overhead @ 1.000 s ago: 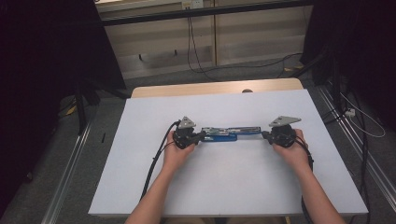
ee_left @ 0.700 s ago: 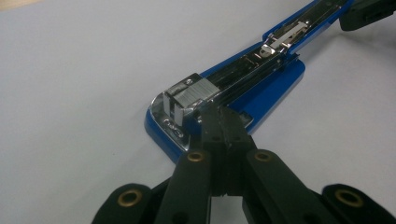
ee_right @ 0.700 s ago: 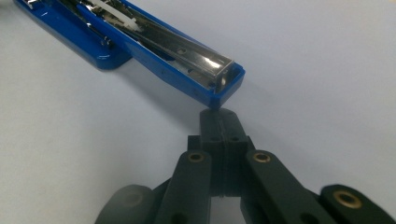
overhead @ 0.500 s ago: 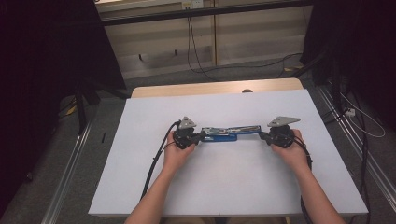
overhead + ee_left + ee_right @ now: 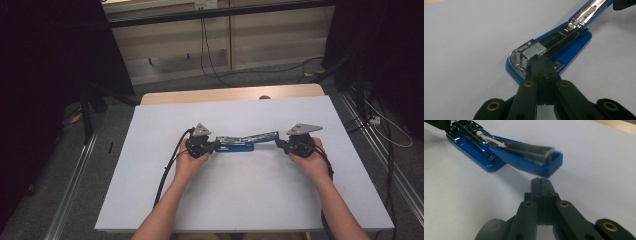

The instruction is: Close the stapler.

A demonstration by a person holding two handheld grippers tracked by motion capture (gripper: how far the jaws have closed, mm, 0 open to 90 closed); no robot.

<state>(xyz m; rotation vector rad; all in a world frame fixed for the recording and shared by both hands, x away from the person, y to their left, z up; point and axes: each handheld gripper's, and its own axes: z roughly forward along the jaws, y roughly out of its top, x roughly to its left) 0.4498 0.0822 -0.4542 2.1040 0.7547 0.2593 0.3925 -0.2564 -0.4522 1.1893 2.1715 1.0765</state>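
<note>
Blue stapler (image 5: 239, 143) lies opened flat mid-desk (image 5: 150, 200) w/ staples (image 5: 533, 50) loaded, left tongs (image 5: 544, 62) shut & empty at its base, right tongs (image 5: 541, 181) shut & empty near the lid (image 5: 531, 160) tip; prob. risk: a careless nudge spills staples or snaps lid down.

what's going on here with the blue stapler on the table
A person works on an opened blue stapler on the white table, one tool in each hand. The left tool, shut, has its tips at the strip of staples in the stapler's base. The right tool, also shut and holding nothing, sits just short of the swung-open top arm.
</note>
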